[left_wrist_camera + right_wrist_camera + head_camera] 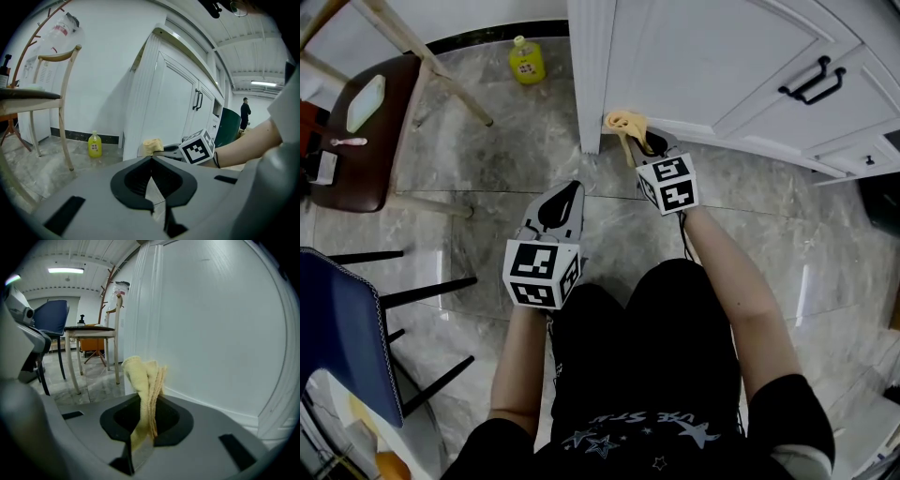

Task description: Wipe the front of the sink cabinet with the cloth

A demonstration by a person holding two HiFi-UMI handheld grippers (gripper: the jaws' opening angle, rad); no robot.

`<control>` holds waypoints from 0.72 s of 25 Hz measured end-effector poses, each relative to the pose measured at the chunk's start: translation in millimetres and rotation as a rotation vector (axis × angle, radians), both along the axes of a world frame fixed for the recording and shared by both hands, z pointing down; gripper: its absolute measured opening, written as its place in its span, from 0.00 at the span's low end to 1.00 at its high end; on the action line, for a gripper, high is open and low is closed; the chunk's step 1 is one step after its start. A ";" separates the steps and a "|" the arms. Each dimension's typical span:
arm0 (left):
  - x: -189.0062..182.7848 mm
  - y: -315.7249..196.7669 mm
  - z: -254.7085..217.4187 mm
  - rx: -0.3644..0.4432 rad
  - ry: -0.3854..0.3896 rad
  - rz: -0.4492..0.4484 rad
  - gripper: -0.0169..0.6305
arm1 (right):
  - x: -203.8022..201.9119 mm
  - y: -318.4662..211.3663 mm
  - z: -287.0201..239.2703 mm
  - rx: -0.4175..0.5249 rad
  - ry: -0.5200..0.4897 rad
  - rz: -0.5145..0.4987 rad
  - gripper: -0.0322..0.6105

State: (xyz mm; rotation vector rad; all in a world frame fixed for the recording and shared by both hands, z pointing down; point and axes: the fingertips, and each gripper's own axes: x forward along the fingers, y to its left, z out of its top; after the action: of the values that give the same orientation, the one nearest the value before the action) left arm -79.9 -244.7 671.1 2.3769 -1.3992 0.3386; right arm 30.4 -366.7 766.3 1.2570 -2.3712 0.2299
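The yellow cloth (623,121), bunched, is sticking up from the closed jaws of the right gripper (639,141), seemingly touching the white sink cabinet (694,56) front low at its left corner.

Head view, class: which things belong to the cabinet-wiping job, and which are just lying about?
Job: cloth; right gripper, clamped on it; sink cabinet front.

Lying about: yellow bottle; wooden chair; blue chair. The left gripper is shut, empty and idle.

Cool ceiling strips (65,270) light everything evenly, the marble floor (478,159) gleams softly, and both gripper views warp toward black corners.
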 end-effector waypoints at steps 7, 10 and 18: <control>23.5 -0.9 -3.9 0.009 -0.010 0.031 0.05 | 61.1 4.7 -4.4 -0.002 -0.029 0.114 0.15; 36.7 -0.6 -6.2 0.013 -0.020 0.050 0.05 | 93.0 6.7 -7.0 -0.002 -0.041 0.175 0.15; 67.6 1.8 -19.2 0.035 -0.042 0.094 0.05 | 184.2 9.7 -14.4 0.021 -0.036 0.377 0.15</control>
State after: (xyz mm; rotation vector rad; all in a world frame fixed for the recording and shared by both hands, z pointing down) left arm -12.3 -242.8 651.8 2.4834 -1.3241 0.3937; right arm 214.6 -357.1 751.9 1.7172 -2.1524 0.3458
